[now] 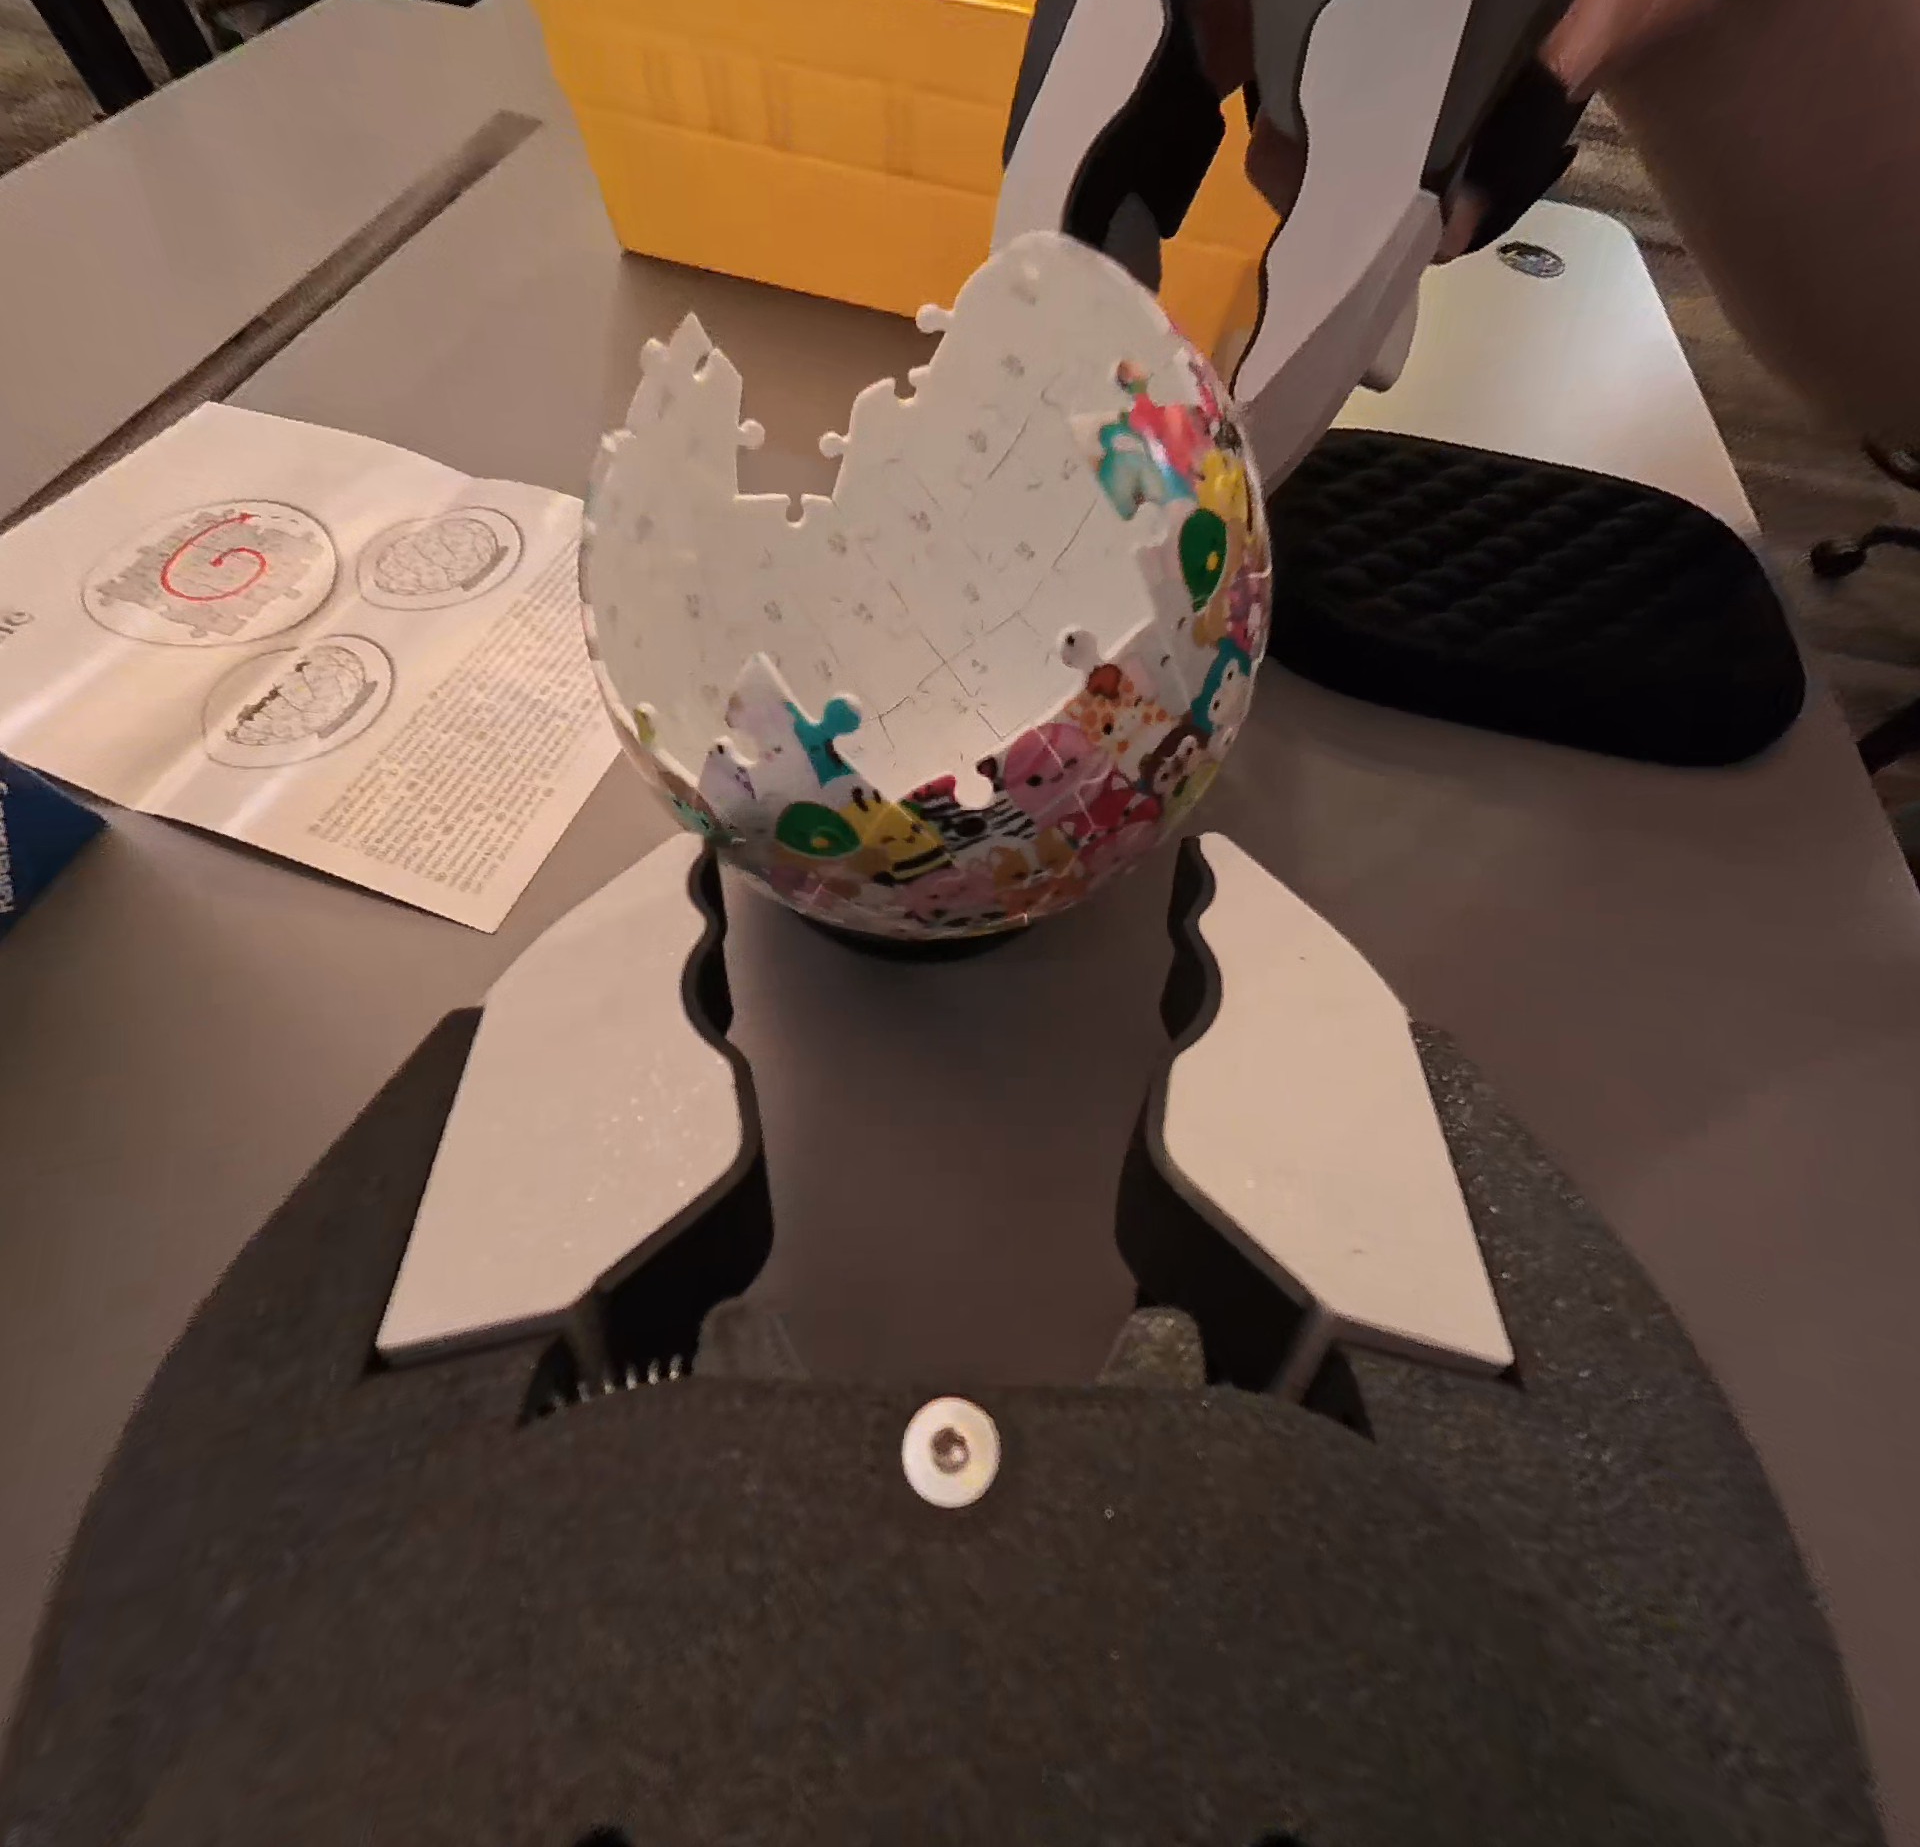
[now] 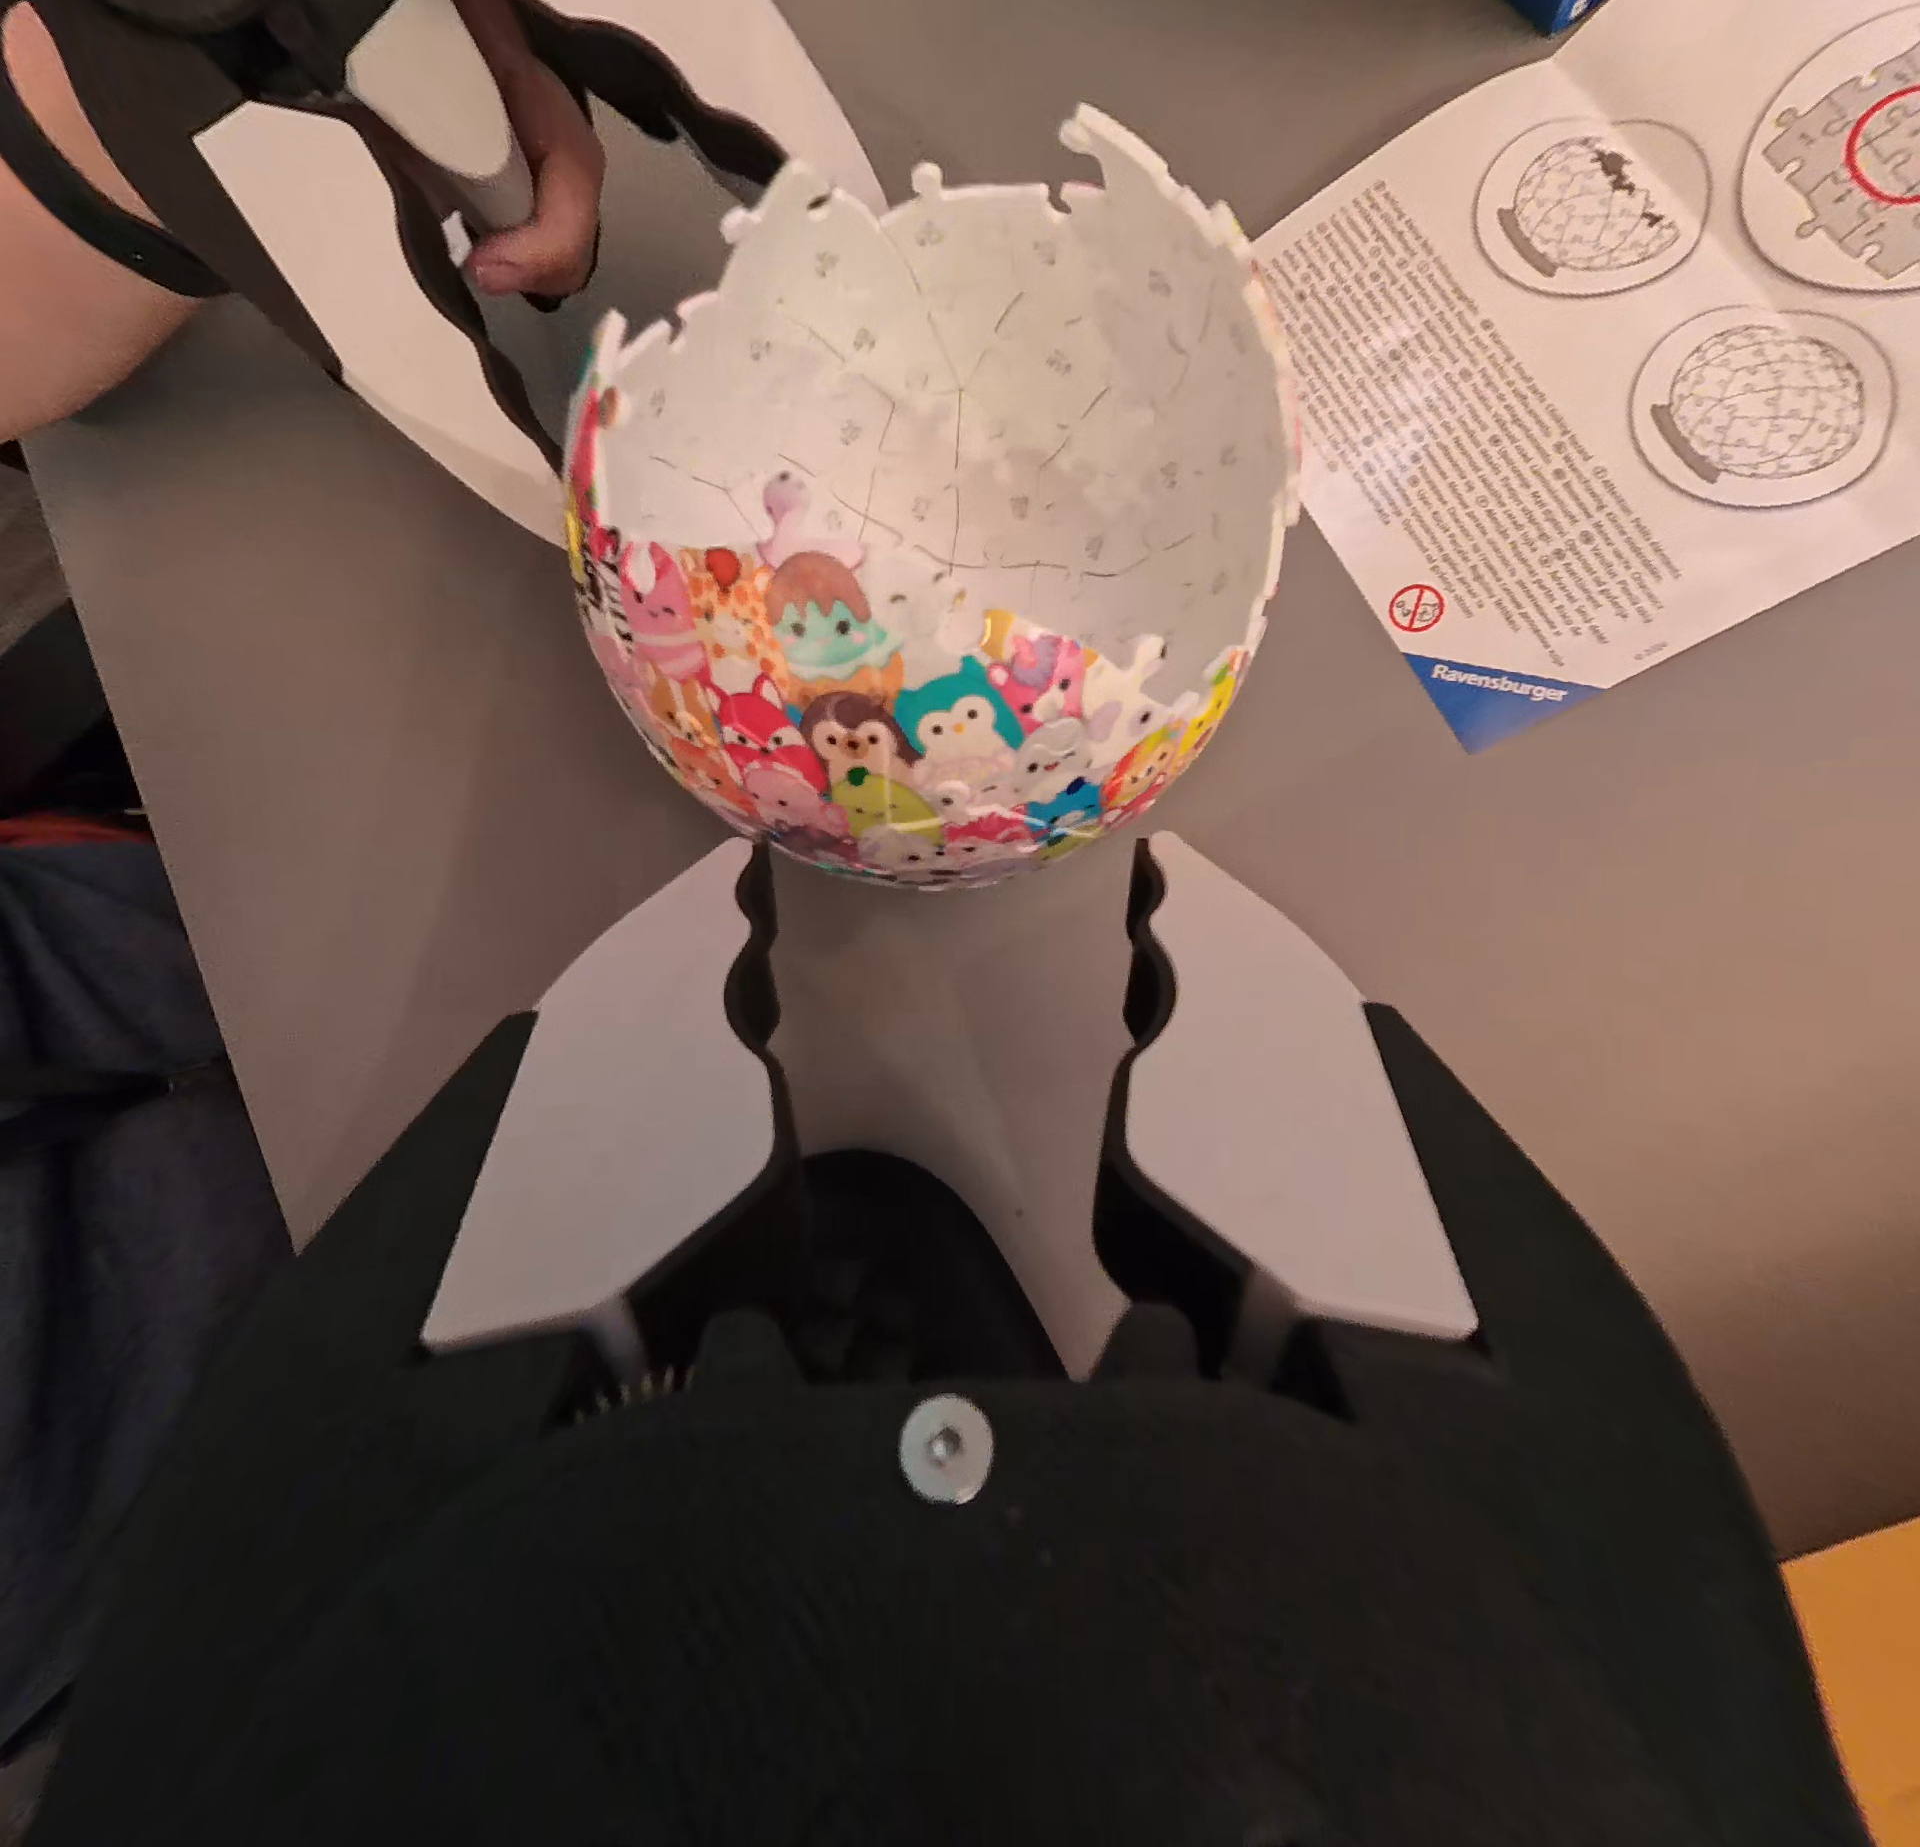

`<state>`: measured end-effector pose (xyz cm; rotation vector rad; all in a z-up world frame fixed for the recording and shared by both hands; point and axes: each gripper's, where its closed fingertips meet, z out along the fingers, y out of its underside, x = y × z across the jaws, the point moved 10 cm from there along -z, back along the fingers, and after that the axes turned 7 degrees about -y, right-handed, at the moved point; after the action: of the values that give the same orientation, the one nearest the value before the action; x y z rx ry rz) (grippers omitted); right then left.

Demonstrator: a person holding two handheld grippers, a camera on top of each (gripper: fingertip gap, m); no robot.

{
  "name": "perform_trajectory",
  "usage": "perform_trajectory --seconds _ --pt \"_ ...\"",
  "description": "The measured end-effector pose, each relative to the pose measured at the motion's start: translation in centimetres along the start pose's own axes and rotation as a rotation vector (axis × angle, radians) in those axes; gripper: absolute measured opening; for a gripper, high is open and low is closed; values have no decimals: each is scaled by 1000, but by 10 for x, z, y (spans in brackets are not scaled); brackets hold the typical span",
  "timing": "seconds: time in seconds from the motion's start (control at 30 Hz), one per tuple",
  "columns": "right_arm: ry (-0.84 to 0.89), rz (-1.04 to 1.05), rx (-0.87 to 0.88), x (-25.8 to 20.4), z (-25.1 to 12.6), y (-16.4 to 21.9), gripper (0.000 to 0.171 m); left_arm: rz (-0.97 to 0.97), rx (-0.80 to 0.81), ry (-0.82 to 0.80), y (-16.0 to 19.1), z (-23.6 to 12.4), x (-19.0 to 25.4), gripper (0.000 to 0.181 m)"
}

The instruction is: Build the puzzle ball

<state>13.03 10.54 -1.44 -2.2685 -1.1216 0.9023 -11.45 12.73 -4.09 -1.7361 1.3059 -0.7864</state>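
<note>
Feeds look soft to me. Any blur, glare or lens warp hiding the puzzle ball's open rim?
Left wrist view: puzzle ball rim sharp, lighting dim and warm, hand blurred, table edges bowed by the wide lens. Right wrist view: ball interior bright and slightly washed out, instruction sheet soft; no glare hides the rim.

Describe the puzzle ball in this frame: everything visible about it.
The puzzle ball is a half-built, open shell of interlocked curved pieces, plastic-looking. Its outside shows colourful cartoon animals; its inside is white with small faint marks. The rim is jagged, rising higher on one side. It sits upright on a dark base on the grey table. Both hand-held grippers, left and right, are open and close beside it; whether either touches it is unclear. No loose piece is in view.
</note>
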Motion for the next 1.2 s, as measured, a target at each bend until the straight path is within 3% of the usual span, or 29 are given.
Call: perform_trajectory --seconds 0.07,0.43,0.73,0.87,0.97,1.03,1.1,1.2 --pt "-19 1 4 -1 0 -1 60 12 -11 -8 0 1 0 80" --pt "-40 13 -28 14 -8 -8 60 -14 -53 -50 5 -4 17 81" --pt "1 37 -4 17 -16 -9 59 -61 13 -56 6 -20 25 77" --pt "157 -7 96 1 -36 1 59 -94 70 -155 12 -73 31 74" --pt "324 -123 267 -30 -54 17 58 -59 76 -365 29 -138 38 68" --pt "383 -245 402 -54 -56 30 62 -9 -20 -516 46 -178 43 64" --pt "374 -337 552 -72 -47 44 82 24 -152 -618 64 -207 50 59" --pt "241 -355 671 -84 -23 57 76 24 -279 -652 88 -223 60 57"
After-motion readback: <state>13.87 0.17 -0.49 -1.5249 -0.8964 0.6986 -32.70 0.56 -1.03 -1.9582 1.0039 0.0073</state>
